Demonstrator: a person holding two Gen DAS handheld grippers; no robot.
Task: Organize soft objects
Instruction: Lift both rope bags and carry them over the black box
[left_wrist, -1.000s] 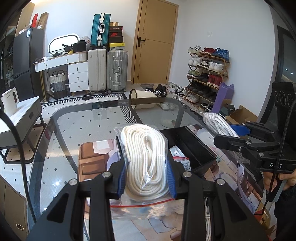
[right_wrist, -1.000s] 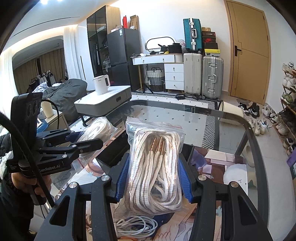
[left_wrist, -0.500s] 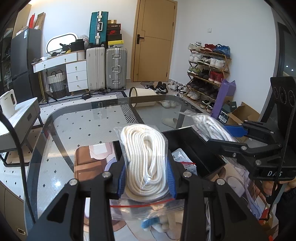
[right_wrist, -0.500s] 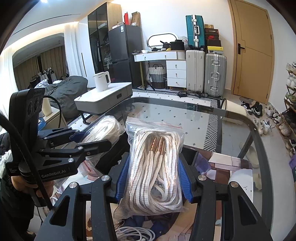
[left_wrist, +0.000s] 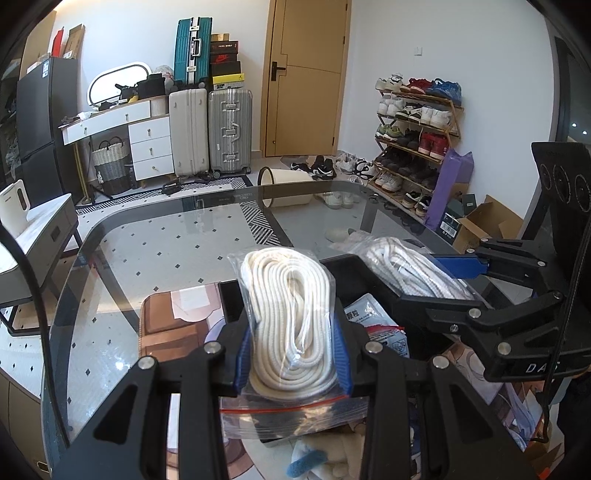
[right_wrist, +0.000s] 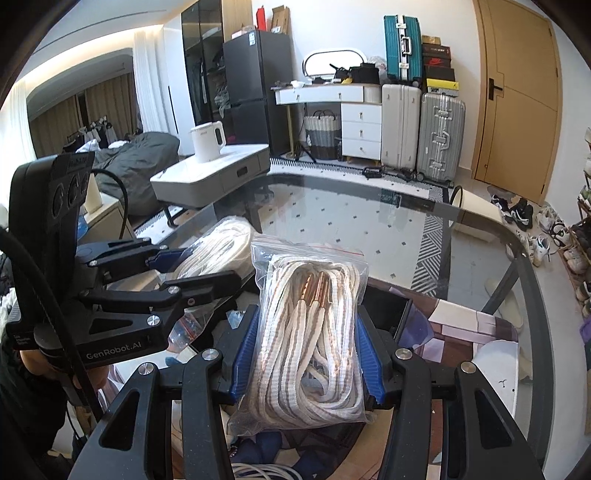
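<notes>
My left tongs (left_wrist: 291, 354) are clamped on a zip bag of plain white rope (left_wrist: 290, 317), the blue pads pressing its coil from both sides. My right tongs (right_wrist: 306, 354) are clamped the same way on a zip bag of striped cord with copper tips (right_wrist: 310, 339). Both bags hang above the near end of the glass surface (left_wrist: 177, 251), over the black bin (left_wrist: 354, 269) just beyond them, where a small printed packet (left_wrist: 369, 317) already lies.

I judge this the carrying step: both bags are gripped and lifted, neither yet set down. The next move calls for lowering each over the bin's open mouth and spreading the tongs, one at a time, since the two tools sit close side by side above it.

The bin's near wall is the edge to clear. The far half of the surface lies bare, with ample room; loose cable (right_wrist: 258, 470) and cloth crowd the near edge beneath me.
</notes>
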